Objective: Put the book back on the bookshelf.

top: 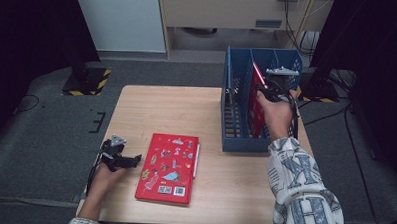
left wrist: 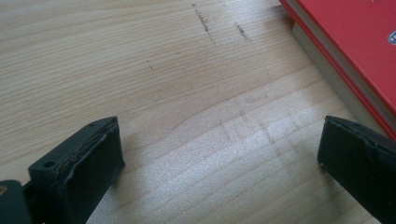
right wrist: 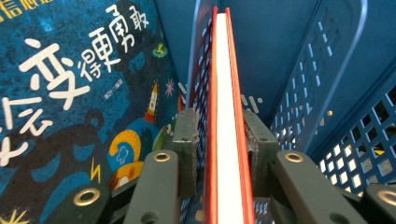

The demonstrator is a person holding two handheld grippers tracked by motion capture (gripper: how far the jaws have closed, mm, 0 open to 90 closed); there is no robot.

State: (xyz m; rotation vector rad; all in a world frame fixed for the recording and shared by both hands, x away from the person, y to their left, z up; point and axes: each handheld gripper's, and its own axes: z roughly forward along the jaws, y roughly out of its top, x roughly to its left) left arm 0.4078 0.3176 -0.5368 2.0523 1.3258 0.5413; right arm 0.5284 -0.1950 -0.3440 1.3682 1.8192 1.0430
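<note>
A thin red book (top: 257, 101) stands upright on its edge in a blue slotted basket (top: 235, 141) at the table's right. My right gripper (top: 268, 87) reaches down over its top edge. In the right gripper view the red book (right wrist: 226, 93) runs between the two jaws of my right gripper (right wrist: 219, 135); a narrow gap shows at the left pad, so the grip is loose. A second red book (top: 168, 169) with cartoon pictures lies flat on the table. My left gripper (top: 134, 160) rests beside its left edge, open, with bare wood between the jaws (left wrist: 219, 158) and the book's corner (left wrist: 355, 42) to the right.
A dark blue book with white characters (right wrist: 70, 93) stands in the basket's neighbouring slot, behind a perforated divider (right wrist: 198, 70). The basket wall (right wrist: 327, 70) rises close on the other side. The wooden table (top: 151, 110) stands on grey carpet with stands and cables around it.
</note>
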